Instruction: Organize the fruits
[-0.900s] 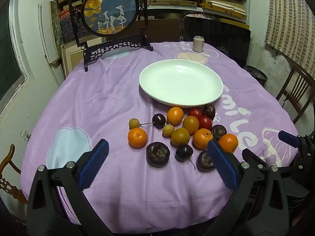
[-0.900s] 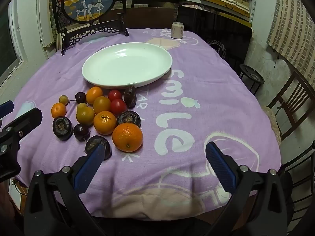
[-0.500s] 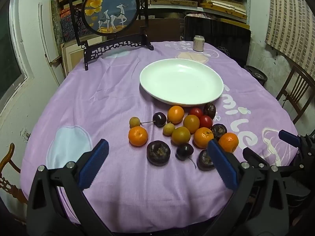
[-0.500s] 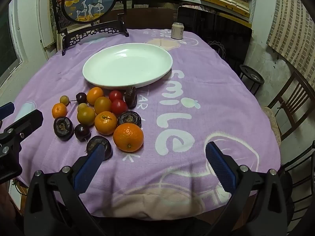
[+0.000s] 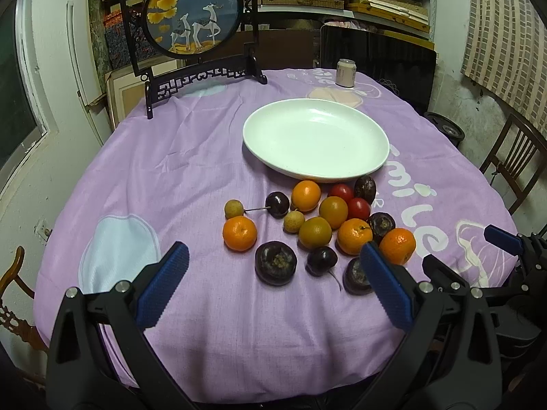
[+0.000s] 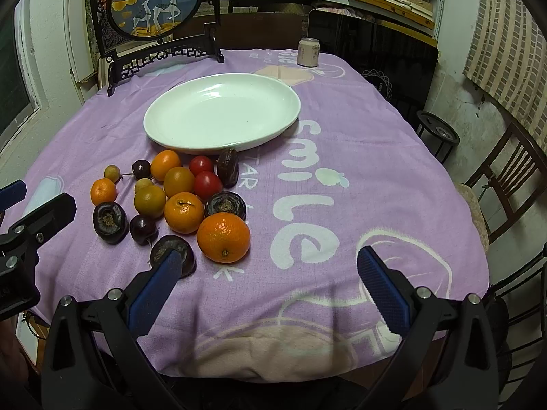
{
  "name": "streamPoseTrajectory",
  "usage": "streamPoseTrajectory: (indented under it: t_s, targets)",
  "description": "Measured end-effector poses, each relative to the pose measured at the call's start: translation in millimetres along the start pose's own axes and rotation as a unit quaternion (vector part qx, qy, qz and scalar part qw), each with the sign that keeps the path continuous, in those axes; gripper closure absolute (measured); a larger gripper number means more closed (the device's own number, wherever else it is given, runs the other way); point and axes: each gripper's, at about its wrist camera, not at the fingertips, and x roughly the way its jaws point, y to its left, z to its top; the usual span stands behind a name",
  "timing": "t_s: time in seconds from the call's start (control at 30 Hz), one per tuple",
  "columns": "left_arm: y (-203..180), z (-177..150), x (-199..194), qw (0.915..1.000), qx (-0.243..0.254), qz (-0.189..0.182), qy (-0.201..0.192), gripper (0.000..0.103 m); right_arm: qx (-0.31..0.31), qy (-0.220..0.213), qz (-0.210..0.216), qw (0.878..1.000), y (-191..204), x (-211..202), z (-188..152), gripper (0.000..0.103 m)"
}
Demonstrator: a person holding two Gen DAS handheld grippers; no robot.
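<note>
A white plate (image 5: 259, 143) (image 6: 160, 133) lies empty on the purple tablecloth. In front of it lies a cluster of fruit: oranges (image 5: 239, 233) (image 6: 223, 237), dark purple fruits (image 5: 275, 263) (image 6: 110, 222), red tomatoes (image 5: 358, 208) (image 6: 207, 185) and small yellow-brown fruits (image 5: 234, 208). My left gripper (image 5: 273, 287) is open and empty, low over the near edge in front of the fruit. My right gripper (image 6: 270, 288) is open and empty, to the right of the cluster; its left finger overlaps a dark fruit (image 6: 171, 249) in view.
A round painted screen on a black stand (image 5: 193, 17) (image 6: 155, 0) stands at the table's far left. A small can (image 5: 346, 73) (image 6: 308, 52) stands at the far edge. Wooden chairs (image 5: 512, 164) (image 6: 506, 184) are to the right, shelves behind.
Both views have crept very slightly toward the table. Nothing on the table has moved and both grippers stay open.
</note>
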Motion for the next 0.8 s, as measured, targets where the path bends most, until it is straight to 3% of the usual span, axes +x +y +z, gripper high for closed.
streamPoseTrajectory:
  t_s: [0.8]
  targets:
    - [0.4, 0.9, 0.2, 1.0, -0.002, -0.001, 0.003, 0.002, 0.0, 0.001, 0.0, 1.0, 1.5, -0.2, -0.1, 0.001]
